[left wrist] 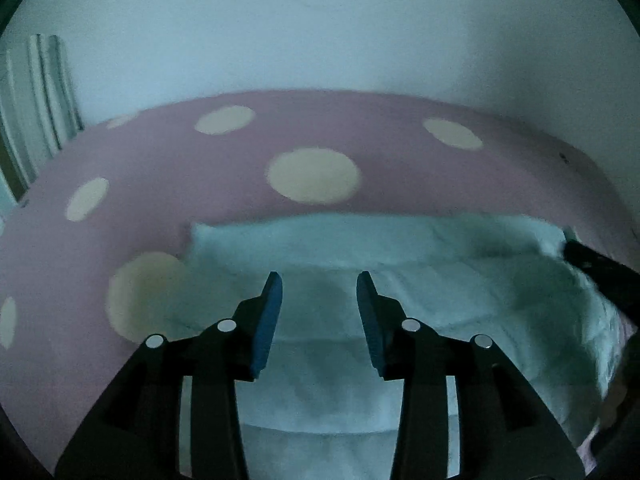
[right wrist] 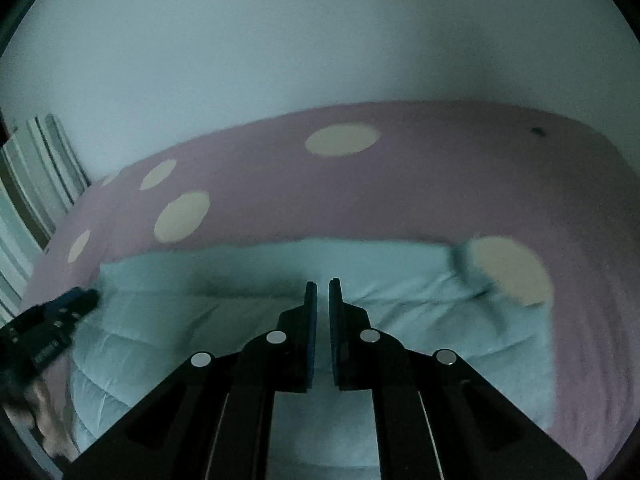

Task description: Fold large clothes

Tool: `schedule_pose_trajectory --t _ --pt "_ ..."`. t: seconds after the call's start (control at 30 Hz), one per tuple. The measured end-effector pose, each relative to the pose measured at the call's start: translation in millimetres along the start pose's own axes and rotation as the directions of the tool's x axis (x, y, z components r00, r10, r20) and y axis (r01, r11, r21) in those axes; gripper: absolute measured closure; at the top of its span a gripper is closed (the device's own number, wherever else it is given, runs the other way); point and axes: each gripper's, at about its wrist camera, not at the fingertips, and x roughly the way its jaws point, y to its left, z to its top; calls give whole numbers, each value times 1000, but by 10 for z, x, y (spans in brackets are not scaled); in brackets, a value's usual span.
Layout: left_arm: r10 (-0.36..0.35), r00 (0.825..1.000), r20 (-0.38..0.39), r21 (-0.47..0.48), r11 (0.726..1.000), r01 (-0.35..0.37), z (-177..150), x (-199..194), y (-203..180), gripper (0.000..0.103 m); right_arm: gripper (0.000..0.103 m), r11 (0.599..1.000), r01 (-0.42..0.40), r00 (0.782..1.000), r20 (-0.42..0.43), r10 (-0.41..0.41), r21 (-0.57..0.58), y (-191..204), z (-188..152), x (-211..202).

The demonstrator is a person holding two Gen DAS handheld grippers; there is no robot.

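Fleece garment (left wrist: 400, 288), pale and folded flat near the front edge of a polka-dot bed (left wrist: 360, 128); left claw (left wrist: 319, 316) spread empty above it, right claw (right wrist: 323, 332) pressed together, evidently just released.

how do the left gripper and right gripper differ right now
The left gripper has its jaws spread with a clear gap; the right gripper has its jaws nearly together, only a thin slit between them. Neither gap holds anything. Both have black arms with blue pads and point down over the pale folded garment lying on the pink dotted cover.
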Motion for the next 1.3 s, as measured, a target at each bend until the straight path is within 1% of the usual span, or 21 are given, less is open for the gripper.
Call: schedule_pose_trajectory --t 0.1,0.23,0.4,0.5,0.63,0.73,0.8,0.87,0.9,0.93,0.97,1.03,1.1,1.17,1.23,1.3 --pt "-2 1000 -30 -12 1000 2 -146 155 -133 64 97 1000 13 1000 -26 -13 -5 57 -169 132" --pt "37 999 -36 13 999 -37 -282 358 -212 63 97 999 34 998 -61 -35 -9 27 -293 356" --pt "41 999 -30 39 998 -40 -334 530 -270 63 97 998 53 997 -53 -54 -34 32 -414 562" --pt "34 999 -27 36 999 -33 -367 607 -247 63 97 997 62 997 -33 -63 -37 41 -435 568" --pt "39 999 -20 47 998 -38 -382 634 -263 63 97 997 61 998 -30 -62 -37 50 -432 559" --pt "42 999 -14 54 998 -41 -359 576 -284 64 97 996 71 997 -28 -72 -46 73 -405 522" --pt "37 999 -12 41 998 -37 -323 460 -262 64 96 996 77 997 -17 -78 -48 98 -372 391" --pt "23 1000 5 14 1000 -23 -321 283 -224 64 81 997 66 998 5 -66 -41 113 -361 234" --pt "17 1000 23 -1 1000 -17 -337 160 -211 63 65 998 46 999 30 -45 -34 133 -364 95" --pt "6 999 46 -13 1000 -6 -359 35 -202 57 56 999 36 998 55 -34 -32 160 -383 -20" --pt "-6 997 72 -22 1000 8 -391 -73 -200 51 54 999 25 997 76 -22 -37 196 -419 -126" --pt "-19 995 95 -19 1000 21 -463 -172 -243 49 54 998 8 996 93 -2 -62 289 -493 -245" --pt "-22 997 78 1 1000 22 -540 -125 -318 49 54 994 6 996 94 4 -106 433 -608 -279" --pt "-5 999 36 16 1000 4 -633 35 -360 48 54 990 11 998 66 -2 -139 527 -693 -199" --pt "14 999 33 29 999 -15 -690 108 -364 48 54 988 28 999 34 -23 -153 555 -760 -70" --pt "14 1000 23 44 999 -15 -728 210 -358 48 54 988 30 1000 6 -30 -148 519 -821 84"
